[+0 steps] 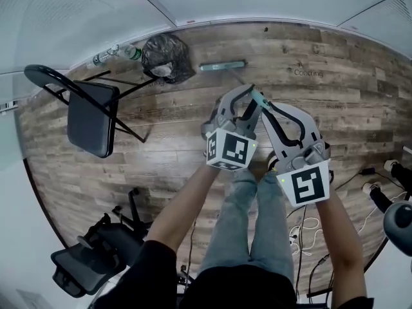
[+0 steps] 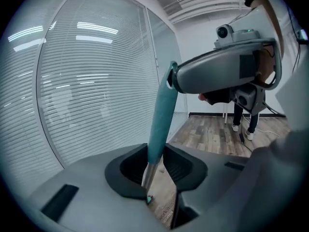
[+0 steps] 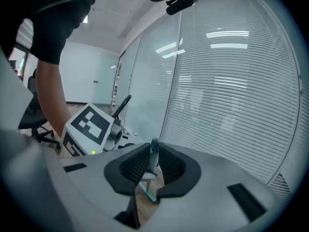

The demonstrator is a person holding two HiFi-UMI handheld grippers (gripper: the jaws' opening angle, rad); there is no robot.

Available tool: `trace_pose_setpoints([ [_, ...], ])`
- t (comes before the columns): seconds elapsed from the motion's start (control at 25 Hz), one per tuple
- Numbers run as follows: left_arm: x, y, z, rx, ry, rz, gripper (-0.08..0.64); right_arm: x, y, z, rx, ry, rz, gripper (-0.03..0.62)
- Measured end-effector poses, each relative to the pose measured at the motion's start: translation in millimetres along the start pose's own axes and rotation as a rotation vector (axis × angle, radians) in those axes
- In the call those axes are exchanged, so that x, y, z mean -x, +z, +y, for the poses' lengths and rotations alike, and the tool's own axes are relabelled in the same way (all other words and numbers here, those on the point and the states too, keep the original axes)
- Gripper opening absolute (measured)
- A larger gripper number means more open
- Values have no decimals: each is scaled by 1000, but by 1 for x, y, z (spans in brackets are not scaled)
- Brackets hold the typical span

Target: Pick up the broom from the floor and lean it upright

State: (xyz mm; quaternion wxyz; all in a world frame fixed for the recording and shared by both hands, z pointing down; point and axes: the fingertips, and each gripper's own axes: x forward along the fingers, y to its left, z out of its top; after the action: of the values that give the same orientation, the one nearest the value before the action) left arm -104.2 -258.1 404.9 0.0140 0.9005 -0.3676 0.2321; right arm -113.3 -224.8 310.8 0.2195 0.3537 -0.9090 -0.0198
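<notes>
- Broom [image 1: 222, 65] head is lying on the wood floor [image 1: 161, 147] beside the wall [image 1: 77, 18], its teal handle [image 2: 162, 105] slanting up into both tongs.
- Left gripper [image 2: 157, 166] is clenching the handle; right gripper [image 3: 150, 163] is clamping its tip.
- Lifting seems to be underway; next comes tipping the handle upright against the wall.
- Floor lettering [image 1: 308, 73] is showing, too faint to read.

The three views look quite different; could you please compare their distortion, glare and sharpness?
Head view: strong fisheye bows the wood-plank floor into a disc; evenly lit, sharp. Left gripper view: teal broom handle crisp; bright streaks of glare across the white slatted blinds. Right gripper view: same glare streaks, dark vignetted corners.
</notes>
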Motion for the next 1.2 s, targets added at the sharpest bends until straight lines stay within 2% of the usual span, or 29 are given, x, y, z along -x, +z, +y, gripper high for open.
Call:
trace_pose_setpoints([
  [0.16,5,14,21,53,22,13,114,-10,26,-11,-16,-11,-47,46],
  [0.28,3,30,33,89,15,28,114,-13,43,-28,-63,1,-85,50],
  [0.36,-1,40,46,118,12,44,112,-23,50,-44,-92,22,-96,111],
  [0.44,-10,52,56,144,-8,54,112,-36,56,-61,-112,40,-108,132],
  [0.56,-33,70,70,169,-37,53,112,-54,58,-89,-135,69,-108,132],
  [0.72,-75,82,82,189,-58,82,111,-71,50,-138,-182,83,-132,95],
  [0.92,-119,89,110,227,-30,110,110,-100,43,-185,-191,132,-139,94],
  [1.2,-167,107,155,235,-20,105,110,-138,51,-239,-194,125,-156,94],
])
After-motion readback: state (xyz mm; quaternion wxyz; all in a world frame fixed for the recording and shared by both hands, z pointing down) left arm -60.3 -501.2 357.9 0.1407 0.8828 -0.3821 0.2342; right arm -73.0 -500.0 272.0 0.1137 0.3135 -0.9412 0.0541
